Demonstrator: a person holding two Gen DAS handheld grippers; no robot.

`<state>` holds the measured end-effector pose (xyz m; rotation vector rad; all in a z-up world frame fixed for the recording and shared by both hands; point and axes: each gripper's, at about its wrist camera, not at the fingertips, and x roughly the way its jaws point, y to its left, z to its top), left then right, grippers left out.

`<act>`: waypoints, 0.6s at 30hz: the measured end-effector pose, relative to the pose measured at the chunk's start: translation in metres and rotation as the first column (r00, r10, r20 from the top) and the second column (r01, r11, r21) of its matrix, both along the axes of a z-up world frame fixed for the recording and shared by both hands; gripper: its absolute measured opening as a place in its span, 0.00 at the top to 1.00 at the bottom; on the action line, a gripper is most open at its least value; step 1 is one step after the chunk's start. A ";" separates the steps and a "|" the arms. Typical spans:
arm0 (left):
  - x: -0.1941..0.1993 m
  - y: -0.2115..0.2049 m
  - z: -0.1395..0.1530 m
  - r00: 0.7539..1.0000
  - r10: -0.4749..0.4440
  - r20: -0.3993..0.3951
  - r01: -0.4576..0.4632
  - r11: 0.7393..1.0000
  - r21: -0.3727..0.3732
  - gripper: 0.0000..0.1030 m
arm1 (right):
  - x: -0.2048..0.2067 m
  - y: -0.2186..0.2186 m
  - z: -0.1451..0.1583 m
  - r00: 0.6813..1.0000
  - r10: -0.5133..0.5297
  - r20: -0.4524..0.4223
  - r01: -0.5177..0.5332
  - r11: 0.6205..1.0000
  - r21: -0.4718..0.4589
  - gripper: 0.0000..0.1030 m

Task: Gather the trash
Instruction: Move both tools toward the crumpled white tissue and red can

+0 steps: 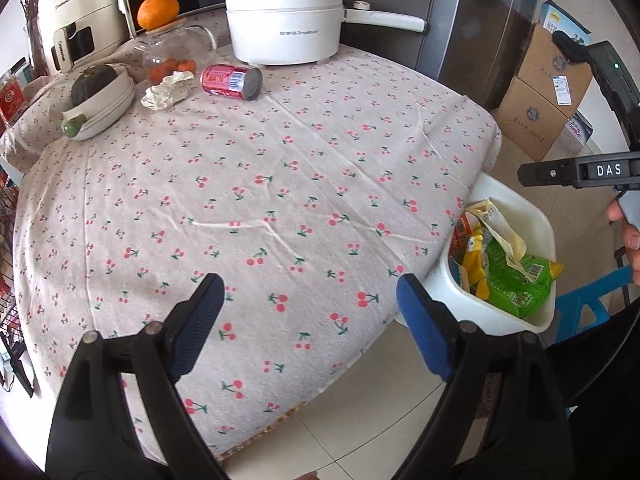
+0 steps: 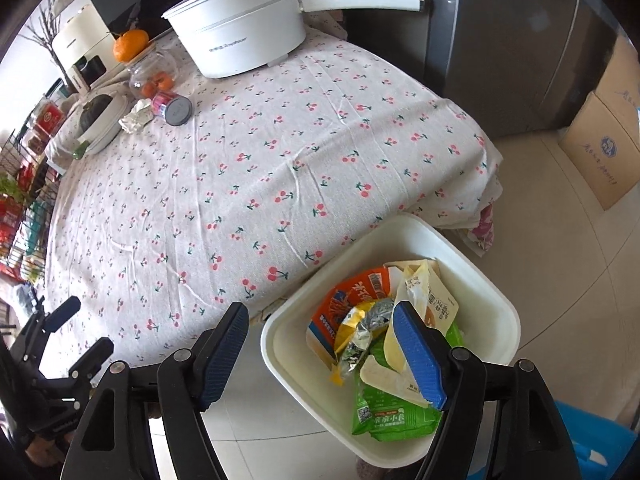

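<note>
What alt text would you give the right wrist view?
The open right gripper hangs empty over a white bin of snack wrappers beside a cherry-print table, where a red can and crumpled paper remain.

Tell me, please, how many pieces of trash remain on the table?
2. A red can lies on its side in front of the white pot. A crumpled paper lies just beside the can, next to the glass jar. More may hide behind the pot.

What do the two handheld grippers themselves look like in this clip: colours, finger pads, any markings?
Both the left gripper and right gripper have black plastic frames with round metal pivot pins and ribbed blue fingertip pads. The right one's side bears white "DAS" lettering.
</note>
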<state>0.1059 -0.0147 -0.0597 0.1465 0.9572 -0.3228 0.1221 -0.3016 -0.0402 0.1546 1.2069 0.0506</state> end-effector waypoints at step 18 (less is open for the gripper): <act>0.227 0.110 -0.016 0.984 0.138 0.108 -0.131 0.989 -0.072 0.12 | 0.185 0.147 -0.017 0.901 0.354 0.252 -0.366 0.931 -0.002 0.21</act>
